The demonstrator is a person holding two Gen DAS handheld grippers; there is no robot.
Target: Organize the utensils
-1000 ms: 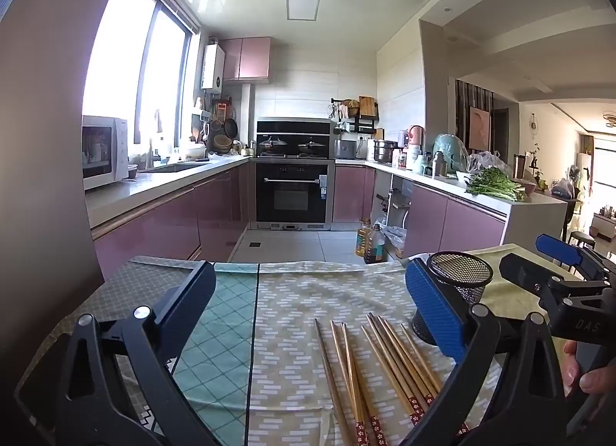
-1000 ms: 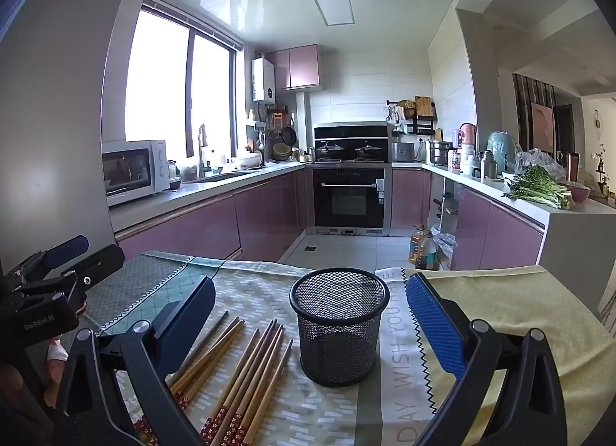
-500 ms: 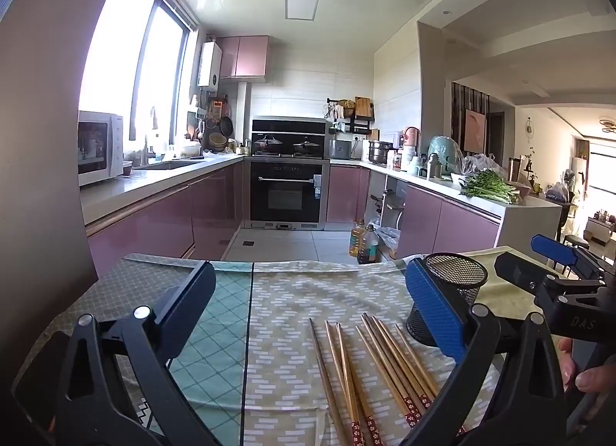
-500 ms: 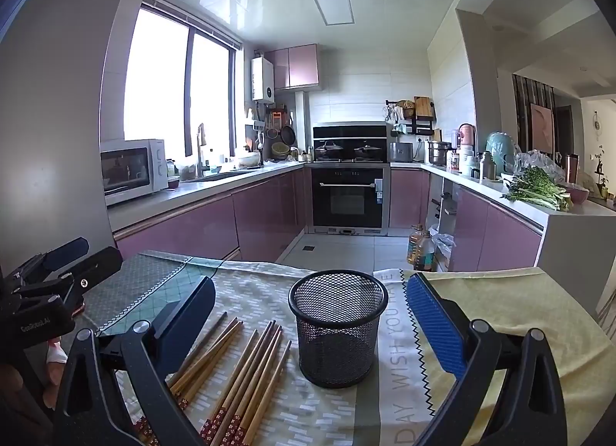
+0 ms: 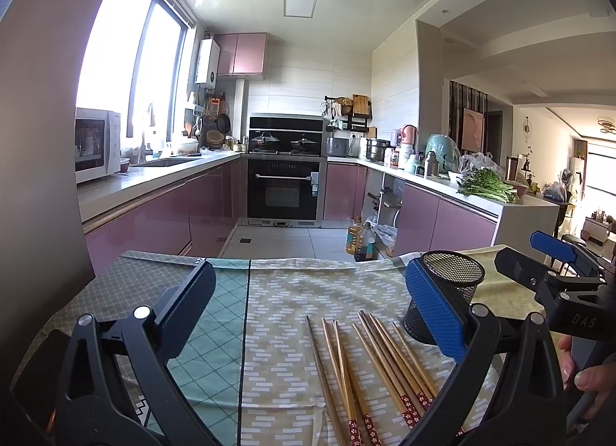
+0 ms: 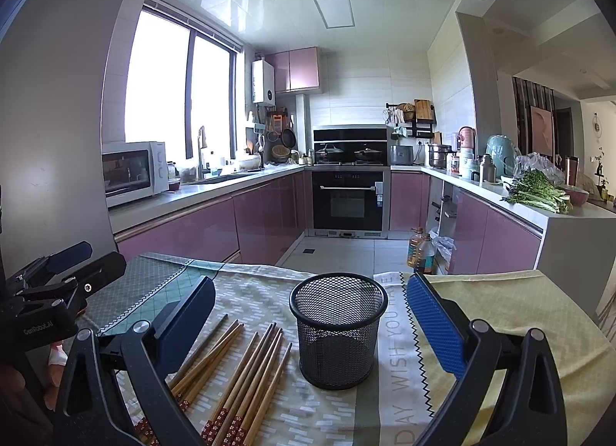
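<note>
Chopsticks decorated ends cut off by frame.

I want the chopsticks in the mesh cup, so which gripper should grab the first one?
Probably the left gripper: open, with the chopsticks lying straight ahead between its fingers. The right gripper is open too, but it frames the mesh cup, chopsticks off to its left.

Bare tablecloth beyond chopsticks

Left gripper black-framed, silver pivot screws, one blue ribbed pad, one dark pad, right gripper alike, white "DAS" lettering on housing
</note>
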